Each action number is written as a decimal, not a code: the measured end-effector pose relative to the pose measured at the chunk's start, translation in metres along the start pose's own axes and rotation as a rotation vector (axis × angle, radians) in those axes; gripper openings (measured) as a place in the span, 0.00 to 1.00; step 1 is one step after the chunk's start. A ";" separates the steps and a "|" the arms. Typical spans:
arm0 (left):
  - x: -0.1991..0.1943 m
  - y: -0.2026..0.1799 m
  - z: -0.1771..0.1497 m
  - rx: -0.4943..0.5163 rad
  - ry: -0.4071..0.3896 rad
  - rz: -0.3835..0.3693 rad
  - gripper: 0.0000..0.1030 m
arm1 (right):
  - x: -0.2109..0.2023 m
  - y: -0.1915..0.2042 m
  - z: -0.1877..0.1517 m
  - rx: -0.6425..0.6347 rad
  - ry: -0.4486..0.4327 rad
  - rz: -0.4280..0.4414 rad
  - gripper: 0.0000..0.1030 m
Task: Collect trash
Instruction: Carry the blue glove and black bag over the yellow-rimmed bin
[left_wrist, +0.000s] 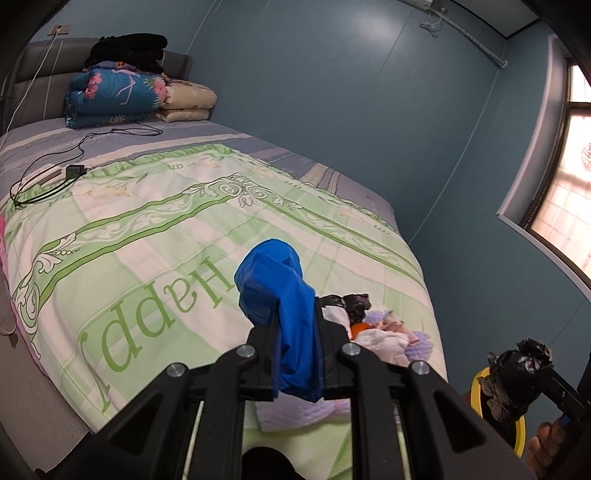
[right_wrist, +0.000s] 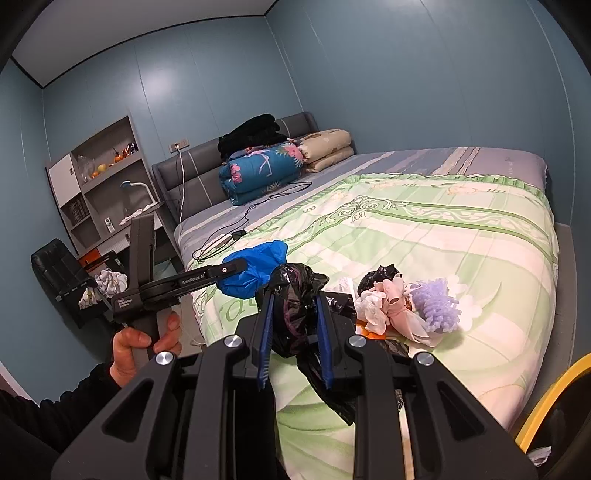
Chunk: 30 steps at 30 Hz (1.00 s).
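Note:
In the left wrist view my left gripper (left_wrist: 295, 314) is shut on a crumpled blue plastic bag (left_wrist: 273, 280), held above the green quilt (left_wrist: 147, 240). In the right wrist view my right gripper (right_wrist: 293, 295) is shut on a crinkled black plastic bag (right_wrist: 295, 317) that hangs down between its blue pads. A trash pile lies on the quilt's near corner: white tissue (right_wrist: 373, 310), pink scraps (right_wrist: 397, 299), a purple fluffy ball (right_wrist: 436, 306) and another black bag piece (right_wrist: 380, 277). The left gripper (right_wrist: 240, 266) with its blue bag (right_wrist: 255, 269) shows at the left, held by a hand (right_wrist: 136, 347).
A yellow bin rim (right_wrist: 546, 402) stands off the bed's near right corner, also visible as a yellow rim (left_wrist: 476, 384). Folded quilts (right_wrist: 262, 166) and a black cable (right_wrist: 236, 225) lie near the headboard. A shelf (right_wrist: 107, 173) and a dark chair (right_wrist: 62, 277) stand left of the bed.

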<state>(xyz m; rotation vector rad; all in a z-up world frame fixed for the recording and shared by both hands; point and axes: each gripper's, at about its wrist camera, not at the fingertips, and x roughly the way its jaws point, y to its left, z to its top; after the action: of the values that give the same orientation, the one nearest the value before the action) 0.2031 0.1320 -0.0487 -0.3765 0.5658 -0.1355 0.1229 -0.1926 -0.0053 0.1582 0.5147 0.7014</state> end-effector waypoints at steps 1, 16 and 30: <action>-0.002 -0.003 0.000 0.007 -0.001 -0.004 0.12 | 0.000 -0.002 0.000 0.003 -0.002 -0.003 0.20; -0.014 -0.055 -0.003 0.074 0.007 -0.077 0.12 | -0.030 -0.025 -0.002 0.055 -0.063 -0.067 0.20; -0.015 -0.109 -0.010 0.173 0.047 -0.149 0.12 | -0.066 -0.051 0.000 0.099 -0.132 -0.119 0.20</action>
<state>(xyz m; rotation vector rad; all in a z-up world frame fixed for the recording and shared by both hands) 0.1826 0.0319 -0.0069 -0.2470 0.5675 -0.3354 0.1095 -0.2740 0.0050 0.2623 0.4291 0.5460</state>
